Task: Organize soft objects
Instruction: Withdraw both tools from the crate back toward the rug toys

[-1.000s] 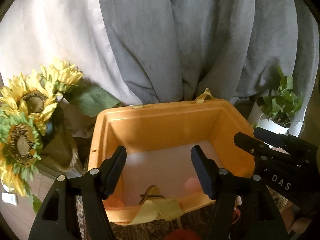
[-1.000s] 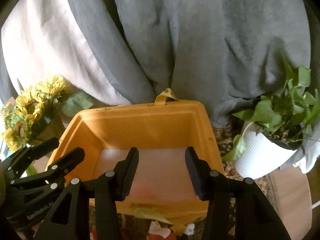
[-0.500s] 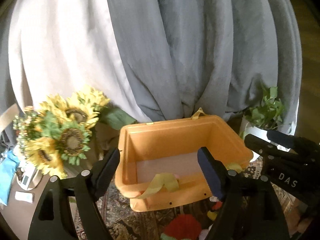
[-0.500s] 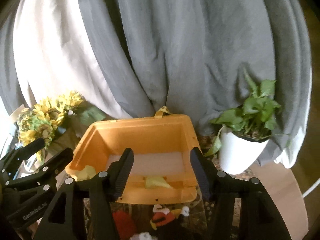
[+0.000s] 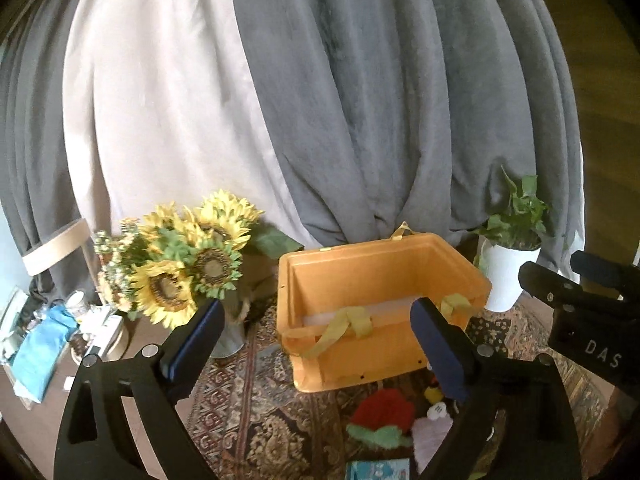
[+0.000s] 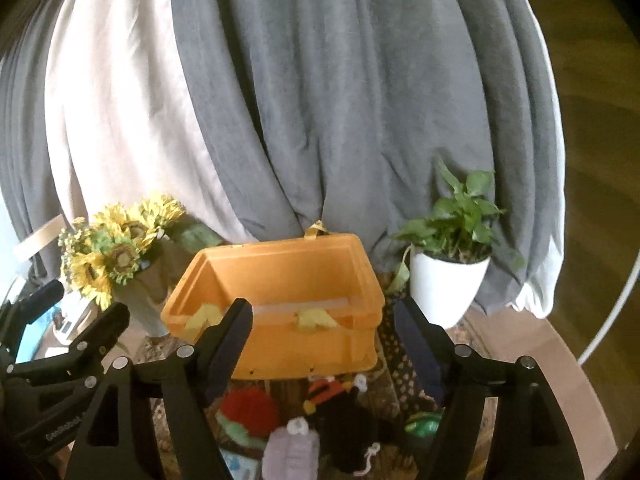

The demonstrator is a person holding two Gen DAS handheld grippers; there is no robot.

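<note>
An orange fabric storage box (image 5: 384, 280) (image 6: 280, 280) with yellow ribbon handles stands on the patterned rug. In front of it lies a pile of soft toys: a red one with green trim (image 5: 382, 408) (image 6: 250, 404), a black one with an orange band (image 6: 340, 412) and a pale lilac one (image 6: 292, 452) (image 5: 434, 434). My left gripper (image 5: 316, 340) hovers before the box, jaws opening wide, nothing between them. My right gripper (image 6: 322, 338) hangs above the toys, jaws opening, nothing held. Each gripper shows at the edge of the other's view.
A vase of sunflowers (image 5: 188, 268) (image 6: 116, 256) stands left of the box, a white potted plant (image 5: 510, 256) (image 6: 448, 264) right of it. Grey and pale curtains (image 5: 360, 100) hang behind. A cluttered low surface (image 5: 48, 340) lies far left. A small printed box (image 5: 378, 470) sits near the toys.
Both grippers have pulled back and up from inside the orange box, which now looks smaller. Both sets of jaws have spread wider. The toys on the rug have come into view.
</note>
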